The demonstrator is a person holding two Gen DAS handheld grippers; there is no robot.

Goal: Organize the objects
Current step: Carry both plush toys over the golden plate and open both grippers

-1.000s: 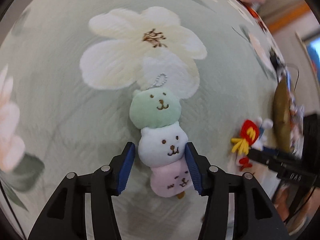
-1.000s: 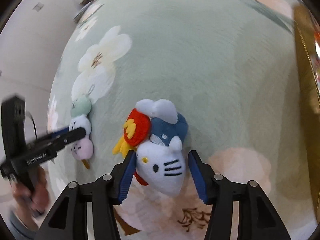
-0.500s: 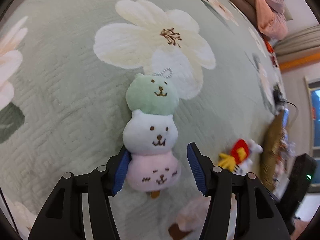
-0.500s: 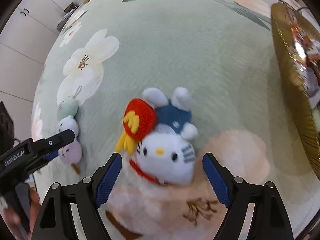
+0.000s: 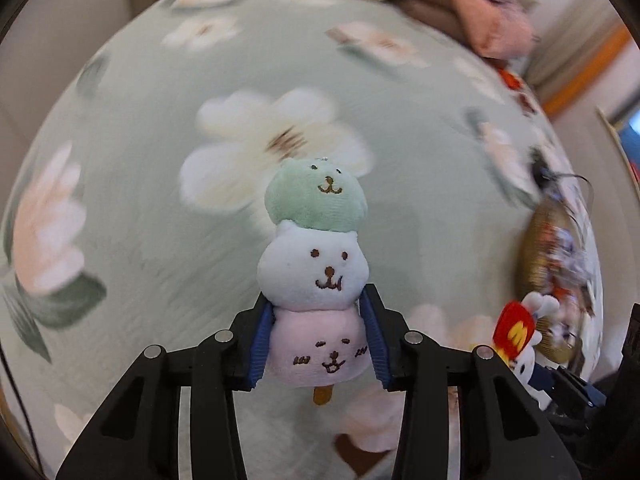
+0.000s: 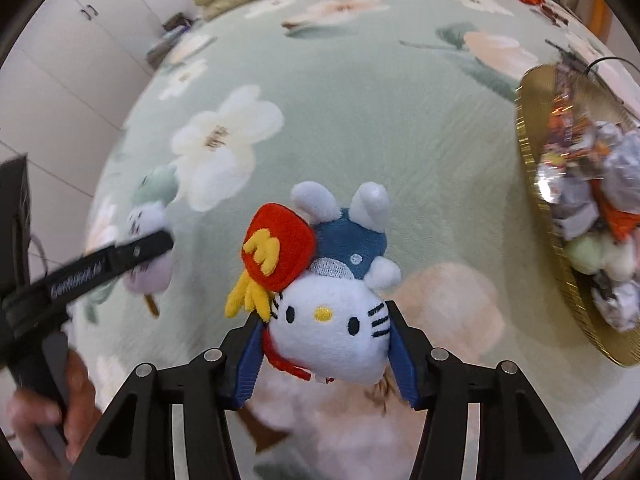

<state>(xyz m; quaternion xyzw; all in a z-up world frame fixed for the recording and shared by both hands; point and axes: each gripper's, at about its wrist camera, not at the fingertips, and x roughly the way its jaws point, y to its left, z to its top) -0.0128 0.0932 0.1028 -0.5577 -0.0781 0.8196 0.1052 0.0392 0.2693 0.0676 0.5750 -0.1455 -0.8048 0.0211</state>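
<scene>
Bed [image 6: 400,120]: I see a pale green quilted cover with big white and peach flowers filling both views; folded bedding lies along its far edge.

Gold tray [image 6: 532,184]: it sits at the bed's right edge in my right wrist view, piled with crinkled foil wrappers and small soft things. In my left wrist view it shows blurred, far right [image 5: 532,248].

Left gripper [image 5: 318,344]: my jaws are closing, blue pads pressed on both sides of the pink bottom ball of the three-bear plush. From the right wrist view it shows as a black bar [image 6: 104,264] crossing that plush, with a hand [image 6: 60,408] on its handle at the lower left.

Right gripper [image 6: 326,348]: my jaws are closing here too, pads pressed on either side of the white cat plush's head.

White cat plush [image 6: 332,332]: clamped head toward my camera, blue body and white feet pointing away, a red pouch with yellow fries at its left cheek. The bed cover shows behind it near the bed's middle.

Three-bear plush [image 5: 316,272]: green ball on top, white in the middle, pink below, a brown stick end poking out under the pink one. It stands upright in my left gripper, near the bed's left side.
</scene>
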